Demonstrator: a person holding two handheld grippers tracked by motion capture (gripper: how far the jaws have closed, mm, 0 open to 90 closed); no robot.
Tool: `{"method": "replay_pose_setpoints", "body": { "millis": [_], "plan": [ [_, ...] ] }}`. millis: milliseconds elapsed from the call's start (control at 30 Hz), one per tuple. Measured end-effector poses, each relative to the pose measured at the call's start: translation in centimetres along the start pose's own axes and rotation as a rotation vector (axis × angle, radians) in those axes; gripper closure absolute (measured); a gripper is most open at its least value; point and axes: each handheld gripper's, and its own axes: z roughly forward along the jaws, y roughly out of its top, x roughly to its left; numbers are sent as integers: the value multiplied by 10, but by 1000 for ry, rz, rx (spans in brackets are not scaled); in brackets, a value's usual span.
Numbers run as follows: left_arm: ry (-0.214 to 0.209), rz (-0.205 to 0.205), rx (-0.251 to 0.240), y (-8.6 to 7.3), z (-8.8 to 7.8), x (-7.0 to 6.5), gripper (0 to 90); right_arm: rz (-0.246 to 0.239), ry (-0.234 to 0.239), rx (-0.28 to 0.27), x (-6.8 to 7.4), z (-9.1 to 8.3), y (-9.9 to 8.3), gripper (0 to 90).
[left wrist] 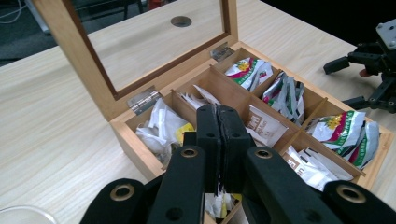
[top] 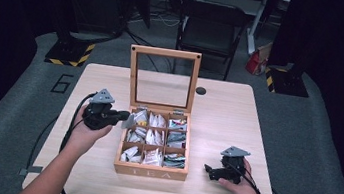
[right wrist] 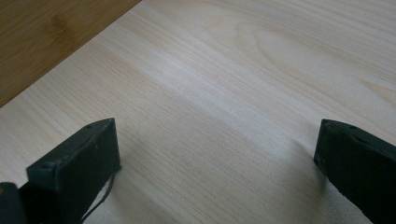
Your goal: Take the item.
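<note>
Pale wooden surface [top: 223, 114], tea box [top: 150, 171] open at its middle, lid upright.

Your left hand-held gripper [top: 125, 119] hovers at the box's left edge by the far-left compartment, jaws pinched together on a white tea bag [top: 130, 121] lifted just above the packets; in the left gripper view a scrap of its paper shows between the closed jaws. Your right hand-held gripper [top: 206, 170] rests on the surface right of the box, jaws spread wide and holding nothing.
</note>
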Motion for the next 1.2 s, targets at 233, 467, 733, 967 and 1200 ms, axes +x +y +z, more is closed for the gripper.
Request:
{"method": "replay_pose_setpoints", "body": {
  "millis": [233,467,733,967,1200],
  "plan": [
    [13,-23,-15,-2,-7,7,886,0,0,0,0,0,0,0],
    [32,-49,-27,-2,-15,16,886,0,0,0,0,0,0,0],
    [44,-68,-43,1,-25,21,885,0,0,0,0,0,0,0],
    [60,-79,-45,2,-29,27,885,0,0,0,0,0,0,0],
    [82,-91,-50,2,-35,34,885,0,0,0,0,0,0,0]
  ]
}}
